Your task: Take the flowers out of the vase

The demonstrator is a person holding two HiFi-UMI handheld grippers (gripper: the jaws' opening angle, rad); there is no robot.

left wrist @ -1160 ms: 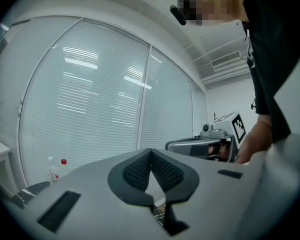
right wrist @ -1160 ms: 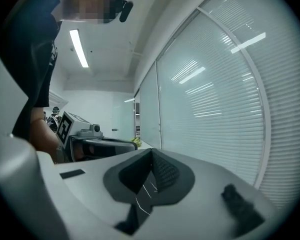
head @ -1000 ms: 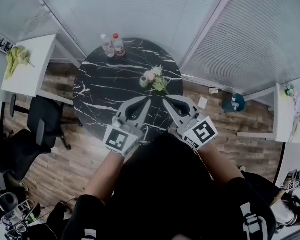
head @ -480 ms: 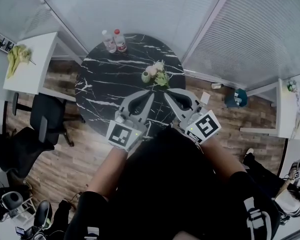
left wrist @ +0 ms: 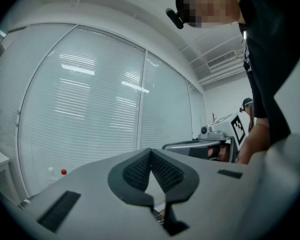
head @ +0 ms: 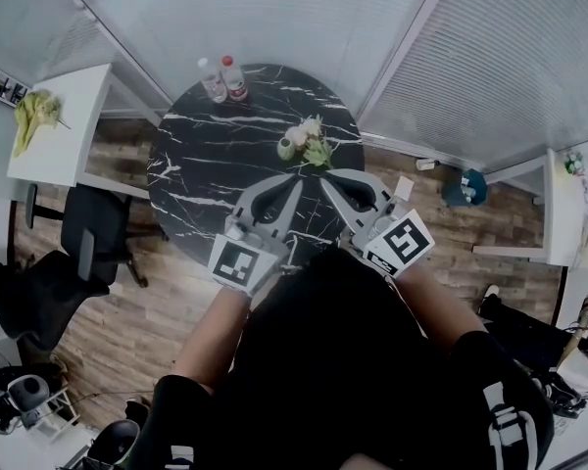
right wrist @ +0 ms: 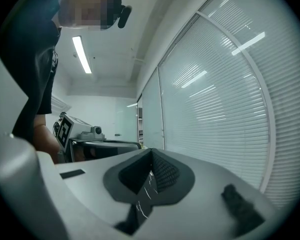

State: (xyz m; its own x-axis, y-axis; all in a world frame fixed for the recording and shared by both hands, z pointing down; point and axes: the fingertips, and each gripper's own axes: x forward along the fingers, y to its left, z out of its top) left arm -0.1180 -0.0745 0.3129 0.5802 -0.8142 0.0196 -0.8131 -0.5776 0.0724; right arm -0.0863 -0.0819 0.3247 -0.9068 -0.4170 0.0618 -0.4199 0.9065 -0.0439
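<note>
A small pale green vase (head: pixel 286 150) holding pale pink and white flowers (head: pixel 305 132) with green leaves stands right of centre on the round black marble table (head: pixel 206 164). Both grippers hover level over the table's near edge, pointing toward the vase and a short way from it. My left gripper (head: pixel 293 183) is shut and empty, with its pads meeting at the tip (left wrist: pixel 150 151). My right gripper (head: pixel 324 175) is also shut and empty (right wrist: pixel 151 151). Neither gripper view shows the vase, but each shows the other gripper beside it.
Two plastic bottles (head: pixel 224 79) stand at the table's far edge. A white side table (head: pixel 64 135) and a black chair (head: pixel 83 233) are on the left. A teal bin (head: pixel 463 188) and another white table (head: pixel 568 213) are on the right. Blinds line the walls behind.
The head view has shifted slightly. Both grippers stay shut and keep their places short of the vase.
</note>
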